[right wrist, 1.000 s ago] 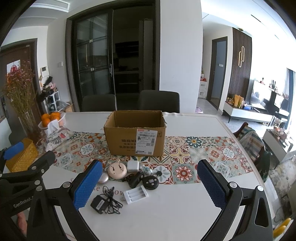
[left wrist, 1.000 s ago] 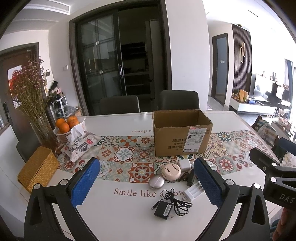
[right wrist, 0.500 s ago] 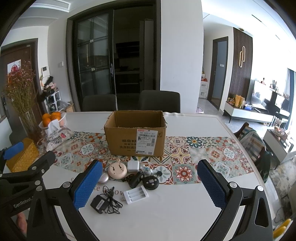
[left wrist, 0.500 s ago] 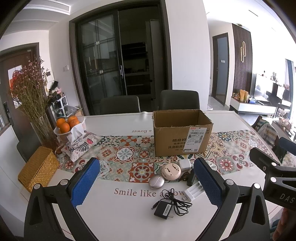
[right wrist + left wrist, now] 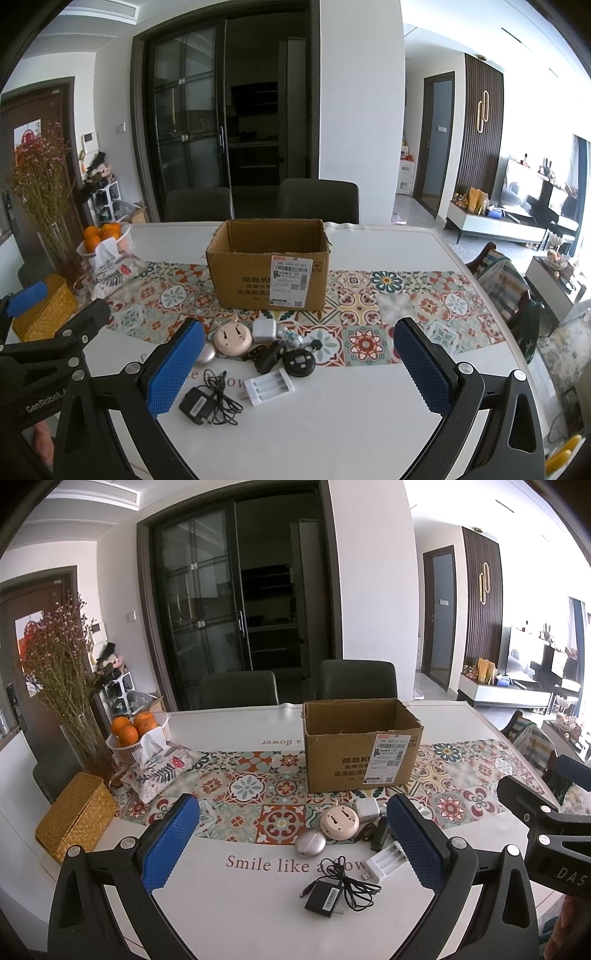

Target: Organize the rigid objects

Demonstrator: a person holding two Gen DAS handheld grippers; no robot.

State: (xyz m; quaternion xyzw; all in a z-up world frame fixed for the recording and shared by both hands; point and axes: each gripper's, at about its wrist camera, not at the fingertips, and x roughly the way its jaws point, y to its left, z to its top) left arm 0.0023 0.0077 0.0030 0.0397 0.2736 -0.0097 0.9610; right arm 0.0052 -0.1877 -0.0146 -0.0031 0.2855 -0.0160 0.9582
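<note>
nothing has moved: both hand-held grippers (image 5: 291, 843) (image 5: 299, 367) spread (empty), white battery case (image 5: 269, 387) lying diagonally, far end rightward.

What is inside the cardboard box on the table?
Only the bare inner walls of the open cardboard box are visible from both views. Its front wall hides the bottom, so whether anything lies inside cannot be told.

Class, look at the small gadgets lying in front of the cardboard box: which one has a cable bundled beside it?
The black power adapter, lying nearest the cameras on the bare white table. Its thin black cord is coiled against it; the other gadgets show no such cord.
</note>
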